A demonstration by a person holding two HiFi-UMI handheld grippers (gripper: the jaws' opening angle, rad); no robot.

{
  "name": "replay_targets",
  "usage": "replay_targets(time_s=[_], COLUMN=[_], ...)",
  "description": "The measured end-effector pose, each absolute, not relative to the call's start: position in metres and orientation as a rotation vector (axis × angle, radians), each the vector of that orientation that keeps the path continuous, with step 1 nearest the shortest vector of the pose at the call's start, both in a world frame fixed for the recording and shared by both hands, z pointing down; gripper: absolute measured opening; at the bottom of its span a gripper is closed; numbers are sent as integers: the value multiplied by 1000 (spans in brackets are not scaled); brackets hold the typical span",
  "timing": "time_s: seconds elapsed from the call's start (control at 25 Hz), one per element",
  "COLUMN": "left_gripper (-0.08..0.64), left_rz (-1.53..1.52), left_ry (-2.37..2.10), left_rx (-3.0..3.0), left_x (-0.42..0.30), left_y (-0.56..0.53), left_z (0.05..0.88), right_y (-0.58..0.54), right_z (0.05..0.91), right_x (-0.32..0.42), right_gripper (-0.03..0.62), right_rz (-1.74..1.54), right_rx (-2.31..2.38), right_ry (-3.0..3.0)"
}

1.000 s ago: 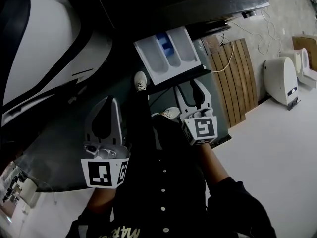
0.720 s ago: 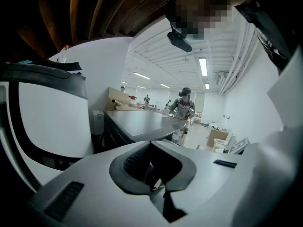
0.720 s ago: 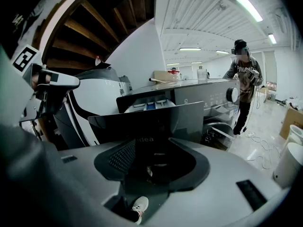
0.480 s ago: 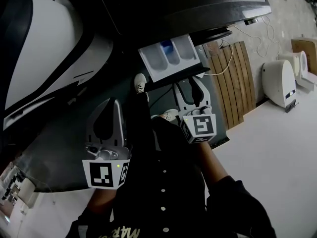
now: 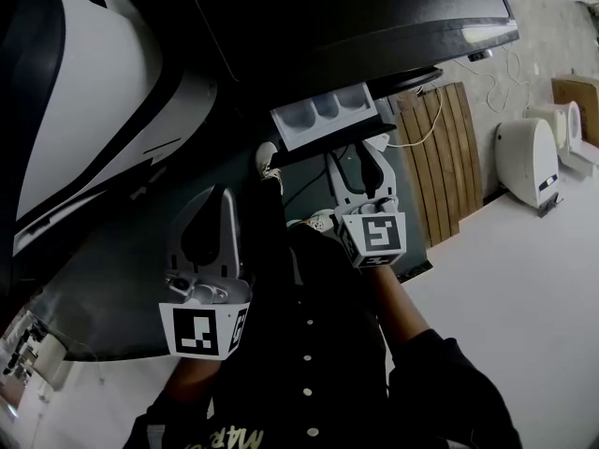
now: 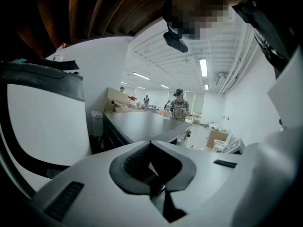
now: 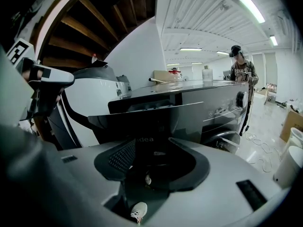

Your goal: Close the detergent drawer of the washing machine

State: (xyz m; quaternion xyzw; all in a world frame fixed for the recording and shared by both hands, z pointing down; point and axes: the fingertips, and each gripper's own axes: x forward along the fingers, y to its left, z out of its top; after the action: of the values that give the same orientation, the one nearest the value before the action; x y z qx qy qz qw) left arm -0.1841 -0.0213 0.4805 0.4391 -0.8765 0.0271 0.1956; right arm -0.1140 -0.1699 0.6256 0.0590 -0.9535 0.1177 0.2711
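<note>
Drawer (image 5: 323, 120) juts a short way out of the washer (image 5: 393, 17), straight ahead of the right gripper (image 5: 366, 157). That gripper's jaws are together with nothing between them, their tips at the drawer's dark front edge. Only a narrow strip of the white tray remains outside the slot. The left gripper (image 5: 217, 196), jaws likewise together and empty, hangs well apart to the left. A second ago far more tray showed, blue insert included; the right gripper has followed it inward.
</note>
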Motion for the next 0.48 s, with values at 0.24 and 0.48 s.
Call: replay_targets(time_s=[0.24,0.48], left_gripper=[11,11], left_rz=[74,79], left_ry=[-2468,-2465], left_rx=[1226,1241], left_x=[-194,-199], left_y=[-24,-29], left_z=[476,472], right_y=[-171,-173], right_z=[625,626], right_x=[-130,-147], right_gripper=[221,221], right_rz=[346,341], right_rx=[170,167], right_ry=[-2568,-2573])
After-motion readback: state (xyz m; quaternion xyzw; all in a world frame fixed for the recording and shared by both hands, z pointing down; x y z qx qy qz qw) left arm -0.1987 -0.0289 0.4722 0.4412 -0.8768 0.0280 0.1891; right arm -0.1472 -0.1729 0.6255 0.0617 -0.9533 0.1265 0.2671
